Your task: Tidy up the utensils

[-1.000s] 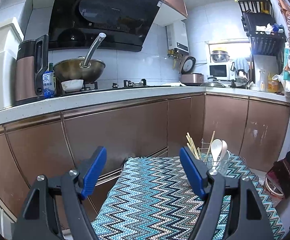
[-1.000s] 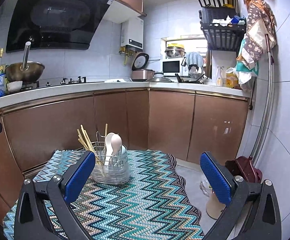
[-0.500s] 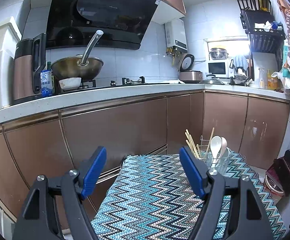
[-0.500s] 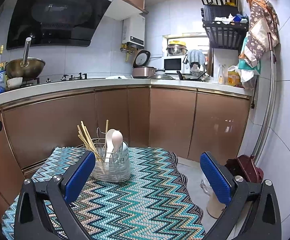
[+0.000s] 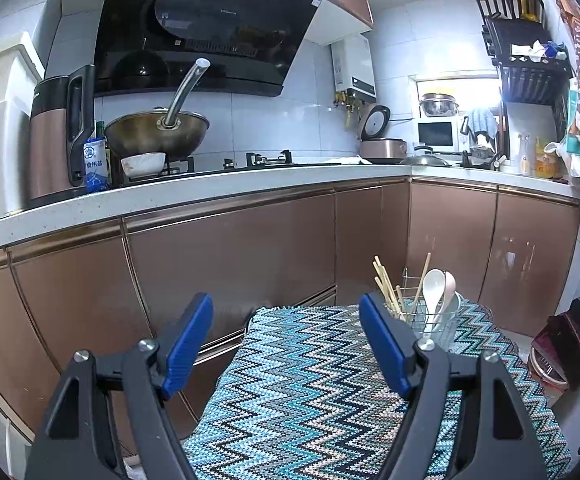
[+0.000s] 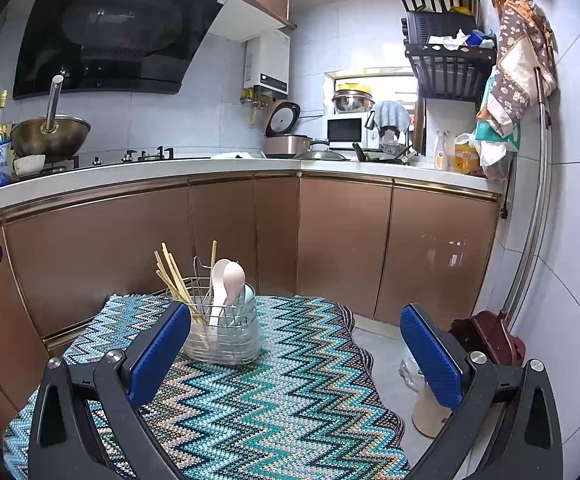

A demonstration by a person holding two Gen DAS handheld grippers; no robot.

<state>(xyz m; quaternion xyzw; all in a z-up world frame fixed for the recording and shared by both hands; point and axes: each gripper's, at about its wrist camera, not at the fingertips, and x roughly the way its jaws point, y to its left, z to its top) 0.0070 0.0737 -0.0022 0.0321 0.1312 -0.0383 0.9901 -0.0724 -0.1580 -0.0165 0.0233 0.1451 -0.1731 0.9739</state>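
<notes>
Nothing has shifted in the past second: the left gripper (image 5: 286,340) and right gripper (image 6: 296,350) hover wide open and empty, the utensil holder (image 6: 224,330) at frame centre-left, chopsticks (image 6: 172,276) and spoons (image 6: 226,280) seemingly already stowed.

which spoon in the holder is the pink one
The right-hand spoon of the two bowl-up spoons in the holder. Its bowl is pale pink and overlaps the white spoon, which stands to its left beside the chopsticks.

Zigzag-clothed table (image 6: 250,420) carries a wire utensil holder (image 6: 224,334).
</notes>
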